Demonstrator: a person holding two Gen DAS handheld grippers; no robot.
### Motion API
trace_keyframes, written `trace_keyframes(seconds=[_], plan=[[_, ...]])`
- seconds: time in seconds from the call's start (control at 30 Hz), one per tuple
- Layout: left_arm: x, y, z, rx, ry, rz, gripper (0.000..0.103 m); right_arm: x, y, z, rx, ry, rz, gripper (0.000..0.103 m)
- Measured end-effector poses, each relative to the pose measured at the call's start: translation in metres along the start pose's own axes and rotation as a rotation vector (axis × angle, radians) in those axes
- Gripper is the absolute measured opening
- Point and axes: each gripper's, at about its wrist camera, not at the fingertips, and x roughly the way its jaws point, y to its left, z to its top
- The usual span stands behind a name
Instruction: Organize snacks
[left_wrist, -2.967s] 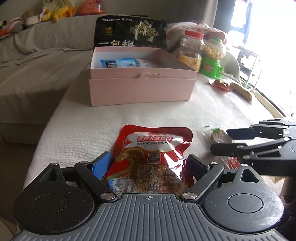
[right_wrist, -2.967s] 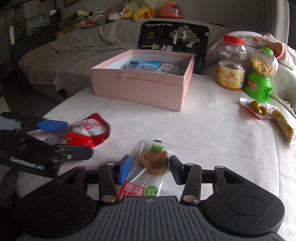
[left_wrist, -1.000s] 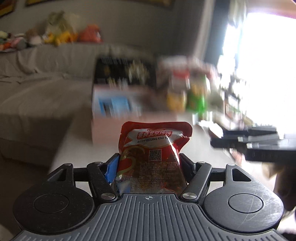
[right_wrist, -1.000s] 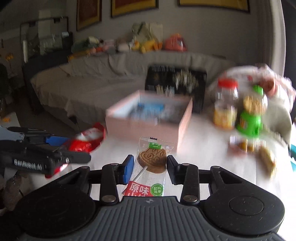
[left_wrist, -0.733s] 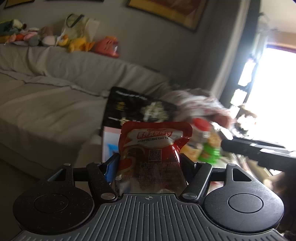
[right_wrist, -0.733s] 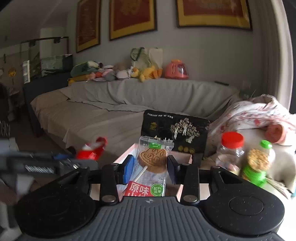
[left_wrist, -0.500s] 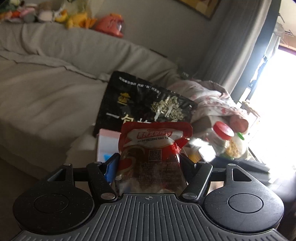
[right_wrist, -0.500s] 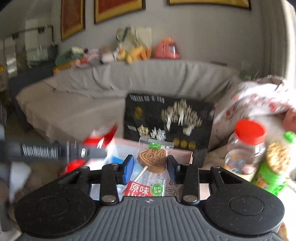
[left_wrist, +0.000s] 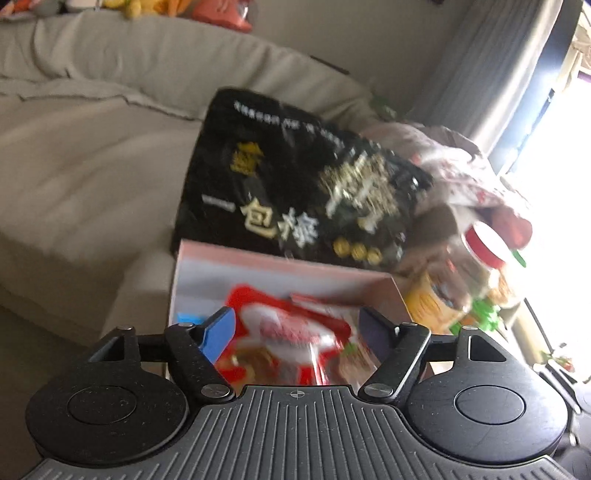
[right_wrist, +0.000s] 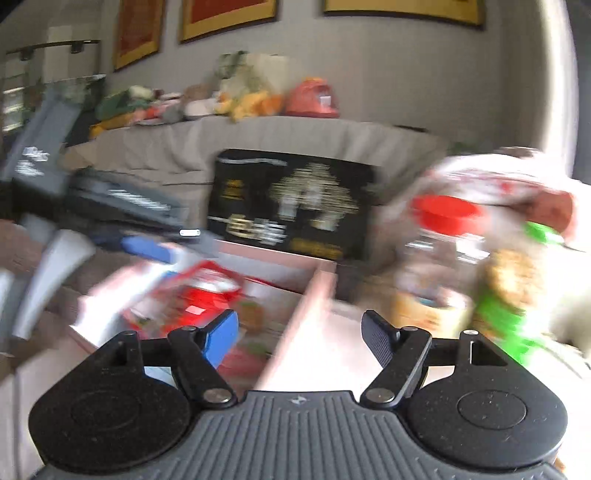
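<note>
Red snack pouch (left_wrist: 295, 339), orientation blurred

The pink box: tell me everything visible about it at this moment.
The pink box is an open, lidless rectangular box with pale pink, cardboard-looking walls and a whitish inside. It sits in front of a black bag, with a red-lidded jar to its right. A red snack packet lies in it, with something blue at the left. Both views are motion-blurred, so finer contents cannot be told. The right wrist view shows its right wall edge-on.
</note>
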Motion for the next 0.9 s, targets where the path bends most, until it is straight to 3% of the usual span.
trace_keyframes(seconds=[0.13, 0.23, 0.3, 0.53, 0.7, 0.77, 0.87, 0.9], plan=[[-0.033, -0.025, -0.026, 0.079, -0.095, -0.006, 0.075, 0.010, -0.052, -0.019, 0.173, 0.074, -0.177, 0.077], [-0.054, -0.048, -0.052, 0.154, -0.106, -0.052, 0.075, 0.028, -0.087, -0.033, 0.363, 0.184, -0.230, 0.077], [-0.062, -0.060, -0.070, 0.202, -0.081, -0.073, 0.075, 0.037, -0.096, -0.040, 0.419, 0.202, -0.240, 0.077], [-0.077, -0.070, -0.129, 0.221, 0.043, -0.111, 0.075, 0.067, -0.082, -0.037, 0.238, 0.223, -0.232, 0.078], [-0.095, -0.054, -0.153, 0.171, 0.053, -0.087, 0.075, 0.070, -0.085, -0.035, 0.181, 0.258, -0.218, 0.079], [-0.105, -0.047, -0.159, 0.144, 0.048, -0.066, 0.075, 0.061, -0.085, -0.036, 0.182, 0.251, -0.225, 0.068], [-0.124, -0.037, -0.164, 0.117, 0.025, -0.044, 0.075, 0.036, -0.077, -0.039, 0.171, 0.232, -0.193, 0.060], [-0.130, -0.034, -0.166, 0.111, 0.017, -0.037, 0.075, 0.025, -0.072, -0.041, 0.151, 0.222, -0.180, 0.049]])
